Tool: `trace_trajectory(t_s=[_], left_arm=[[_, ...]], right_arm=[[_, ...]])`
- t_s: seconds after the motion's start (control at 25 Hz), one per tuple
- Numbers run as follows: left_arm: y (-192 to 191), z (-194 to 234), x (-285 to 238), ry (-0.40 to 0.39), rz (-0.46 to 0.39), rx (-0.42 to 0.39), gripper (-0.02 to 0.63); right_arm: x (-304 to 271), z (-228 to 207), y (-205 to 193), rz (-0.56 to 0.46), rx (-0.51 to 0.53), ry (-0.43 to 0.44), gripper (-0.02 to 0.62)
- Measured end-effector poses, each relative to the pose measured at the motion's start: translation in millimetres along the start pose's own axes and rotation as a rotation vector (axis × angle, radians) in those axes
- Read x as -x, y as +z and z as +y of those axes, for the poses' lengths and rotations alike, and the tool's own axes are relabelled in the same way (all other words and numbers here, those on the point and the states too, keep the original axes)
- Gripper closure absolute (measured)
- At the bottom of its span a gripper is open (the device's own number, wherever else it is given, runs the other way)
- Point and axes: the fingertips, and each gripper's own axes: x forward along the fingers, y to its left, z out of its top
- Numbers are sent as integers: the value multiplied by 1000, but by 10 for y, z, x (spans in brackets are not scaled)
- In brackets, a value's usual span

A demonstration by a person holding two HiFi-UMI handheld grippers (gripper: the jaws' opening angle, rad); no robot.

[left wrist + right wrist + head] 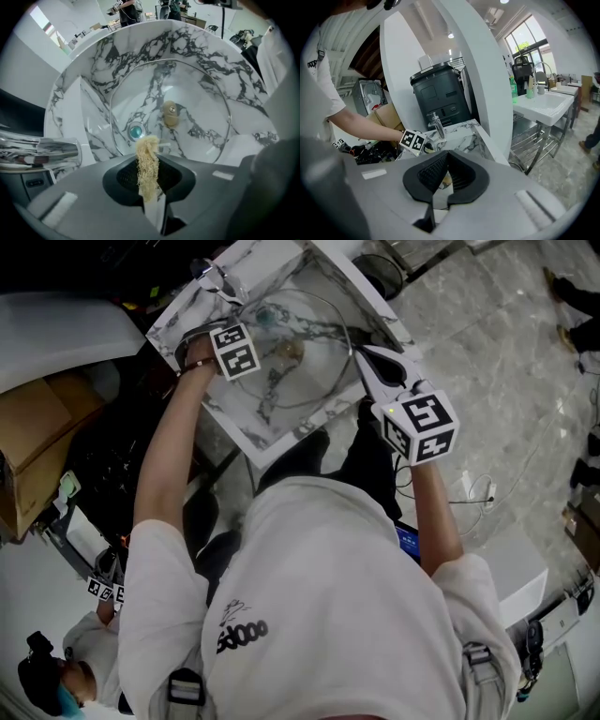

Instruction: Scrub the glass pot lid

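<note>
The glass pot lid (197, 105) lies in the marble sink basin (117, 51), its tan knob (171, 114) facing up. My left gripper (149, 164) is shut on a pale fibrous scrubber (146, 149), whose tip hangs just over the lid's near edge. In the head view its marker cube (234, 350) is at the basin's left. My right gripper (367, 360) is at the lid's (319, 367) right rim. In the right gripper view its jaws (444, 166) are pressed close together; the clear rim between them is hard to make out.
A chrome faucet (44, 150) juts in at the basin's left, and a teal drain (136, 131) shows under the lid. A black machine (440, 98) stands behind the sink. A cardboard box (37, 442) and another person (66, 667) are on the left.
</note>
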Motion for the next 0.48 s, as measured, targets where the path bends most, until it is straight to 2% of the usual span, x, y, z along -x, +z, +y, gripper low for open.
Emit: trace_trajectory(t_s=[0.24,0.36,0.48], left_arm=[[139,346,2,190,7,77,549],[247,493,29,286,-6,125,551],[392,592,48,346,-46,188,554]], right_arm=[[3,-107,35,8,-2,6,592],[25,-154,47,10,-2,7,592],[60,-188,20,16,-6,7,592]])
